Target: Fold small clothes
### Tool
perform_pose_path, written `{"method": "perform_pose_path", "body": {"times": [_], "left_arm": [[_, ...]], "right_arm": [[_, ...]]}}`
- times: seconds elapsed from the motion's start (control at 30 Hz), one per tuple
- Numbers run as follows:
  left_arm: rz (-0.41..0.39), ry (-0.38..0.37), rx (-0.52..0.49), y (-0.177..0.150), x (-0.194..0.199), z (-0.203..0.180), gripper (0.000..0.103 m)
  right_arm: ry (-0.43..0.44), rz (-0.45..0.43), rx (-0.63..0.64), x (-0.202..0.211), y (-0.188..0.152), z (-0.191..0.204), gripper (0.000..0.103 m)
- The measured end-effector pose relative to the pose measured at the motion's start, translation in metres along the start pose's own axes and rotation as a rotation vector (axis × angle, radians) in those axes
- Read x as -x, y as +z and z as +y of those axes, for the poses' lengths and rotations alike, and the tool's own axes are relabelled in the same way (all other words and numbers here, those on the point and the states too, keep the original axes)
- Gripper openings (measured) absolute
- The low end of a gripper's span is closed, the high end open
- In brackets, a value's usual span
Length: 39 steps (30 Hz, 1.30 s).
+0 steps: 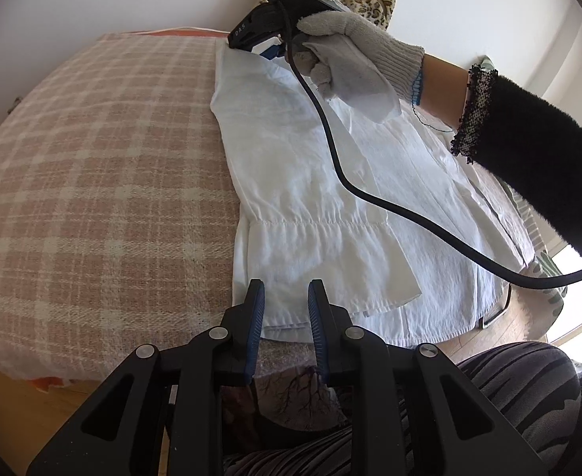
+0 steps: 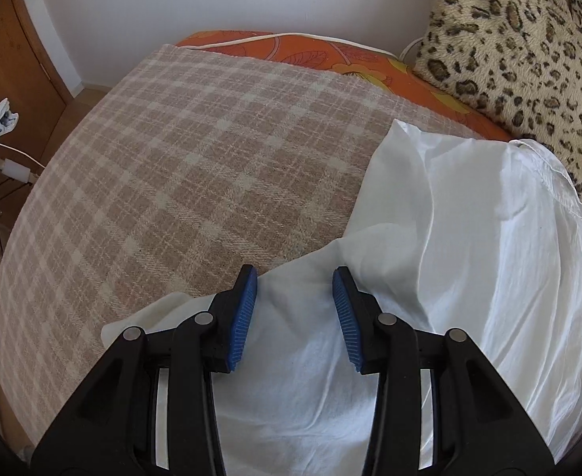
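- The white garment [image 1: 322,198] lies spread on the checked blanket [image 1: 92,182], filling the middle and right of the left wrist view; in the right wrist view the same garment [image 2: 469,277] takes up the lower right of the frame
- It looks thin, light and limp, with fine creases and a gathered seam [image 1: 314,224] across the middle, so I judge it will sag and slide on itself rather than hold a crease
- One side is already folded over, leaving a straight edge on the left of the cloth
- The left gripper [image 1: 285,307] sits at the lower centre of its frame, jaws apart, with the near hem between its blue pads [image 1: 253,317] but not pinched
- The right gripper [image 2: 295,297] is released too, its jaws wide apart over the cloth at the lower centre; seen from the left wrist it is at the top of the frame, held by a gloved hand [image 1: 346,51] at the garment's far end
- Best holds, I judge, are the hem corners or the stitched seam, where layered fabric gives the pads more to bite
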<state>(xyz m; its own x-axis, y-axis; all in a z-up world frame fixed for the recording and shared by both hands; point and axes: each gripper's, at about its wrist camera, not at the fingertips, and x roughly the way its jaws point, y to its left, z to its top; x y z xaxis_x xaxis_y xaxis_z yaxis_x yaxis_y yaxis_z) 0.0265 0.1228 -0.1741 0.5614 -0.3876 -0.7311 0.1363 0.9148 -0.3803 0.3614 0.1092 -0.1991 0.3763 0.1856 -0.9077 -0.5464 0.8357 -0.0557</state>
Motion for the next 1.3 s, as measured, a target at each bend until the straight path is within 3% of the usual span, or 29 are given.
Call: {"method": "perform_pose_path", "body": {"times": [0.13, 0.3, 0.33, 0.37, 0.47, 0.63, 0.73, 0.9, 0.97, 1.2, 1.3], "left_arm": [[-0.032, -0.004, 0.043, -0.003, 0.01, 0.009, 0.021], [-0.08, 0.015, 0.076, -0.002, 0.027, 0.016, 0.021], [-0.086, 0.012, 0.082, 0.0, 0.027, 0.018, 0.029], [-0.087, 0.011, 0.086, 0.001, 0.027, 0.02, 0.038], [-0.068, -0.011, 0.097, 0.005, 0.021, 0.021, 0.038], [-0.023, -0.03, 0.091, 0.0, 0.005, 0.013, 0.038], [-0.039, -0.054, 0.094, -0.004, 0.004, 0.013, 0.038], [-0.057, -0.06, 0.099, -0.005, 0.003, 0.013, 0.032], [-0.052, -0.068, 0.119, -0.006, 0.001, 0.017, 0.013], [-0.09, -0.099, 0.146, -0.011, 0.006, 0.022, 0.005], [-0.101, -0.101, 0.123, -0.012, 0.009, 0.018, 0.004]], "right_arm": [[0.011, -0.062, -0.016, 0.034, 0.0, -0.007, 0.042], [0.143, -0.079, 0.009, 0.085, -0.02, -0.008, 0.042], [0.158, -0.077, 0.029, 0.089, -0.025, -0.004, 0.042], [0.166, -0.068, 0.049, 0.089, -0.028, 0.001, 0.042], [0.134, -0.037, 0.059, 0.074, -0.03, 0.011, 0.042], [0.138, 0.033, -0.054, 0.031, -0.014, 0.007, 0.042], [0.09, 0.058, -0.075, 0.01, -0.006, 0.01, 0.043], [0.044, 0.068, -0.051, 0.0, -0.001, 0.02, 0.051], [0.05, 0.081, -0.076, 0.006, 0.002, 0.019, 0.052], [0.096, 0.093, -0.064, 0.033, 0.006, 0.035, 0.057], [0.054, 0.11, -0.02, 0.032, 0.006, 0.051, 0.058]]}}
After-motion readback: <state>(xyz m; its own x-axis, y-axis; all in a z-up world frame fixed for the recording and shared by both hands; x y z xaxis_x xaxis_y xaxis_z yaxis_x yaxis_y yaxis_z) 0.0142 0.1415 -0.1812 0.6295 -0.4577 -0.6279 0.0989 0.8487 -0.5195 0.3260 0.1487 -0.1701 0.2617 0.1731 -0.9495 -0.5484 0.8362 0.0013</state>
